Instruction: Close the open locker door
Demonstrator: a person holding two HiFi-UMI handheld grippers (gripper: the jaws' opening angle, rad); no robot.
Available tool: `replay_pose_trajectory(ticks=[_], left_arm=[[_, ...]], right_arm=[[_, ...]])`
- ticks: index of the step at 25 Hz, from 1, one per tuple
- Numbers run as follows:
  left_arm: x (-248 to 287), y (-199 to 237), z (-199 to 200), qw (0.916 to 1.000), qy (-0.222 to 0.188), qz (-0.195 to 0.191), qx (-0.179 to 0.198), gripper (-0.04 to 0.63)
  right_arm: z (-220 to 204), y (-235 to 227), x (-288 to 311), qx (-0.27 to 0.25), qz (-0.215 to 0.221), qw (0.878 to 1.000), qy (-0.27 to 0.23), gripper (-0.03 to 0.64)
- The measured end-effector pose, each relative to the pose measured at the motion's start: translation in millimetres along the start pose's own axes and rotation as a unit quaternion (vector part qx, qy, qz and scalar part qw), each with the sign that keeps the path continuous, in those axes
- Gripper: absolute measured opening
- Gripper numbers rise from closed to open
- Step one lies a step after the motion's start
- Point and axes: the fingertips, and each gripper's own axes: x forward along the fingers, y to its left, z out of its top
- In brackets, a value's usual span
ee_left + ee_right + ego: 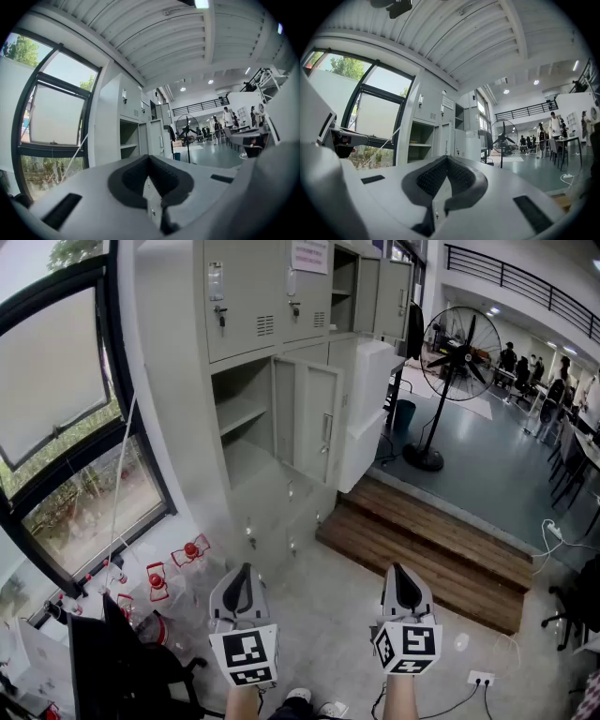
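Note:
A bank of grey lockers (253,296) stands ahead by the window. One middle compartment (240,411) is open, and its door (317,423) swings out to the right with the handle facing me. My left gripper (244,570) and right gripper (401,568) are held low and level, well short of the lockers, both shut with nothing between the jaws. In the left gripper view the open door (155,138) shows beyond the shut left gripper (149,158). The right gripper view shows the open compartment (419,141) above the shut right gripper (446,158).
A white cabinet (367,409) stands right of the open door. A wooden step (431,554) runs across the floor, with a standing fan (457,345) beyond it. Red-and-white items (173,573) and a black chair (122,671) sit at lower left. People stand far right.

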Motion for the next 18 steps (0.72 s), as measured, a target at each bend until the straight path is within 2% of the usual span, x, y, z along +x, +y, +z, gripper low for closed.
replay_pose_trajectory(ticks=[18], left_arm=[[12.4, 1.1, -3.8, 1.0000, 0.004, 0.001, -0.004, -0.002]], right_arm=[[-5.5, 2.3, 16.3, -0.002, 0.010, 1.000, 0.005, 0.020]])
